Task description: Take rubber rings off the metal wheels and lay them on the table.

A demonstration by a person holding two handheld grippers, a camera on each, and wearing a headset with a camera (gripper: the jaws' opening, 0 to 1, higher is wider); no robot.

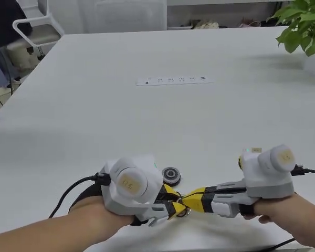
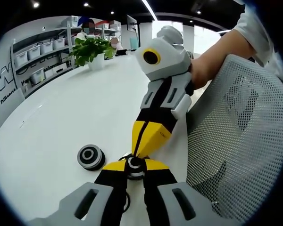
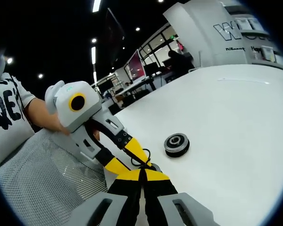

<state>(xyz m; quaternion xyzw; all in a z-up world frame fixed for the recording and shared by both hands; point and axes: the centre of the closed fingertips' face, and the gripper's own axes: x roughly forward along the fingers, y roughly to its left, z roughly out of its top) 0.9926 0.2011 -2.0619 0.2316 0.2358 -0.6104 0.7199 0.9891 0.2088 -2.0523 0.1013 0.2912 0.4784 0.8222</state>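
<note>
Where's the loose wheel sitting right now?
Head view: the loose wheel lies on the white table, just beyond where the left gripper and right gripper meet tip to tip.

One metal wheel lies flat on the table, hub up, with a black rubber ring round its rim. Nothing touches it. A second wheel sits just beside it, nearer the person, clamped in the left gripper. The closed tips of the right gripper rest against it.
</note>
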